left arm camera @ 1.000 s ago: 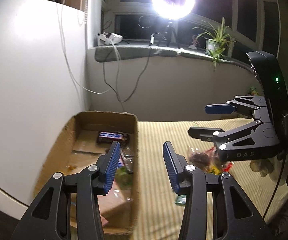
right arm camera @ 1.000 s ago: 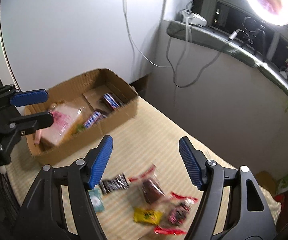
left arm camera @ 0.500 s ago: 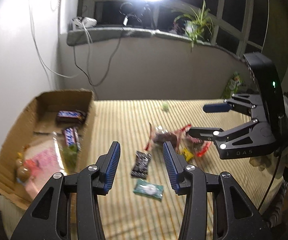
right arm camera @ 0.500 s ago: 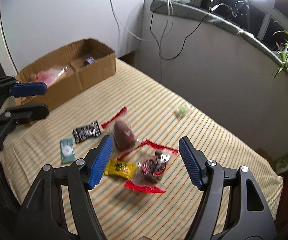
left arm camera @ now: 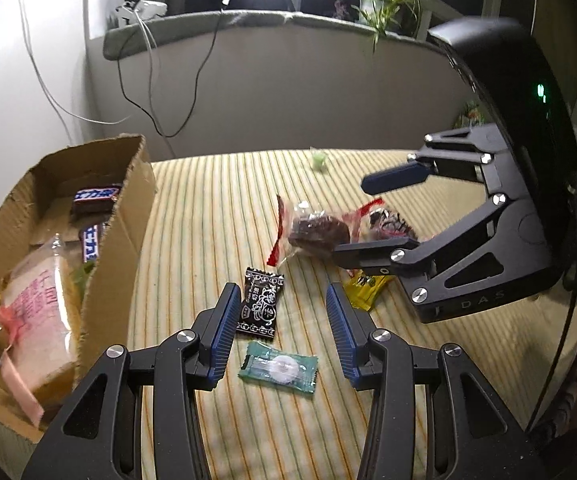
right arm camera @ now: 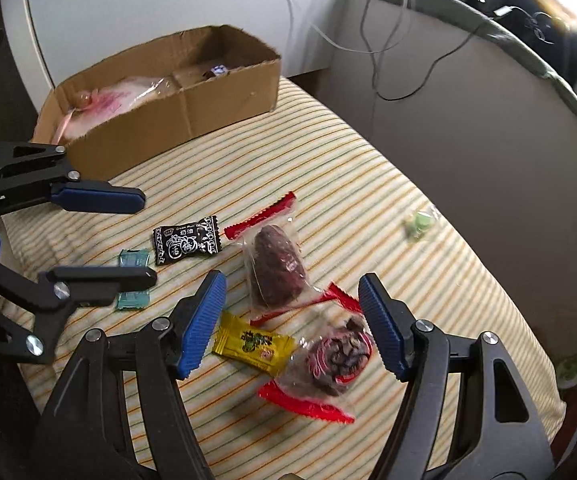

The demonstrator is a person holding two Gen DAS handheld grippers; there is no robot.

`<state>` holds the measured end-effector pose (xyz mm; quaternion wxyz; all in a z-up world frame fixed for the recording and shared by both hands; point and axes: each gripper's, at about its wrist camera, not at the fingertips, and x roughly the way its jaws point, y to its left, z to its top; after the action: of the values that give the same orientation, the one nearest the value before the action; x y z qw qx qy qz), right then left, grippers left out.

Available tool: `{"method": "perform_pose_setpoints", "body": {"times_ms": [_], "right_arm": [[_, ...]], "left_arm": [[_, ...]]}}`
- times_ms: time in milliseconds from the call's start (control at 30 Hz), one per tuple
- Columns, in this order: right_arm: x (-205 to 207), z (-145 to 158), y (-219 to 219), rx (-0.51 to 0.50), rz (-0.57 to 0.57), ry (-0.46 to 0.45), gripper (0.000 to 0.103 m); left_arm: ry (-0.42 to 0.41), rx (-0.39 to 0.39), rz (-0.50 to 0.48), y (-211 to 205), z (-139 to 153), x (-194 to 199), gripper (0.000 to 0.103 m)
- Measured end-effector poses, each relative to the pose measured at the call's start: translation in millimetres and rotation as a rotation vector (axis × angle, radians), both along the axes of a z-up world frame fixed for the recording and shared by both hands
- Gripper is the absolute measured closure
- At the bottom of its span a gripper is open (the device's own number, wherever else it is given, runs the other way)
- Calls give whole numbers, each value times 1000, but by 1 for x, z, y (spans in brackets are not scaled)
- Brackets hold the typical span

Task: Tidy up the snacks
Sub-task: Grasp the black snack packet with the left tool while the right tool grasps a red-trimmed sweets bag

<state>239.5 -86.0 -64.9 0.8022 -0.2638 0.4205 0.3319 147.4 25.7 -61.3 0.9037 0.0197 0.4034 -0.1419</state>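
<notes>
Lying flat, green candy runs crosswise between left gripper jaws.

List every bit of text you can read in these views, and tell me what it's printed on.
"DAS": on the body of the right gripper, seen from the left wrist.
"奶油" and "话梅": on the black candy wrapper; its small line of Latin letters is too small to read.
Yellow candy wrapper: print too blurred.
Blue-lettered chocolate bars in the cardboard box: unreadable.
Pink-printed clear bag: characters blurred.
</notes>
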Motion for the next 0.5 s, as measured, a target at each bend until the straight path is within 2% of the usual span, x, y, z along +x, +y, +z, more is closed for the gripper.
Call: {"method": "perform_pose_setpoints", "body": {"times_ms": [133, 400, 500], "right_arm": [[6, -9, 8, -44, 36, 14, 39], [21, -18, 14, -59, 52, 41, 42], [26, -23, 19, -67, 58, 58, 54]], "left_arm": [[18, 19, 1, -2, -9, 7, 63], [54, 50, 27, 0, -24, 24, 63], [67, 53, 31, 0, -29, 28, 66]]}}
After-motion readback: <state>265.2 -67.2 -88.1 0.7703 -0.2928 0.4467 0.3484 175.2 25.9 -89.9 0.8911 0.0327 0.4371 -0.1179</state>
